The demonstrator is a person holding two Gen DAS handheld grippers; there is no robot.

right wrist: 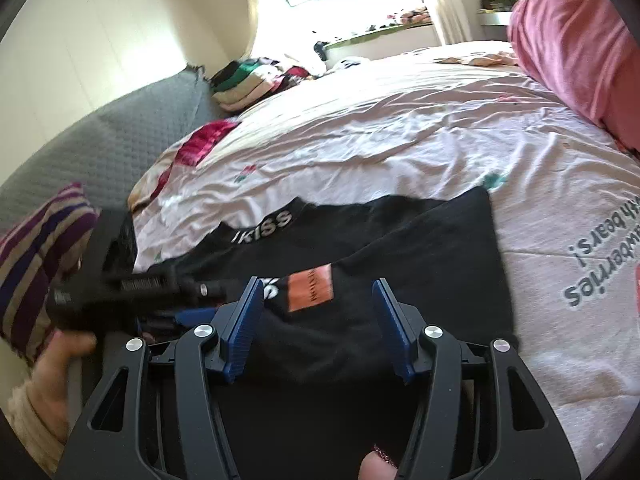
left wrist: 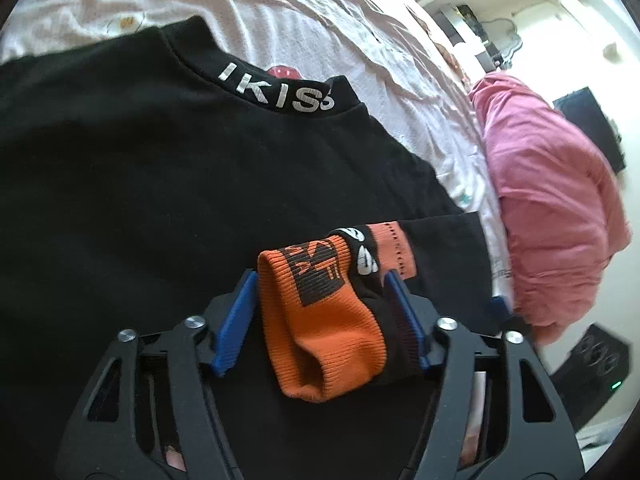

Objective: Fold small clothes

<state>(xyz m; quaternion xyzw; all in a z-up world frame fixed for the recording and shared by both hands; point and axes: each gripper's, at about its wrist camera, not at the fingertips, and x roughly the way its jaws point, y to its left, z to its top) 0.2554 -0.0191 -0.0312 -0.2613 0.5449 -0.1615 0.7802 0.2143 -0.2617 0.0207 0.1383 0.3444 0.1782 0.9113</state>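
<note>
Left wrist view: orange sleeve cuff [left wrist: 320,320] bunched between the blue pads [left wrist: 236,324] of the left gripper [left wrist: 324,280], squeezed on it, sleeve running forward-right over the black shirt [left wrist: 140,200]. Right gripper [right wrist: 318,296] spread wide, holding nothing, hovering just above the same shirt. Further back, 1 pink pillow [left wrist: 552,200] on the bed sheet [right wrist: 400,128].

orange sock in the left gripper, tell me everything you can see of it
The orange sock is ribbed knit with a black printed block near its cuff and a black section along one side. It is bunched and folded over between the blue pads of the left gripper, which close on it from both sides. Its open end hangs toward the camera. It sits above the black shirt spread on the bed. A paler orange patch with white marks lies just beyond it; whether that belongs to the sock is unclear.
</note>
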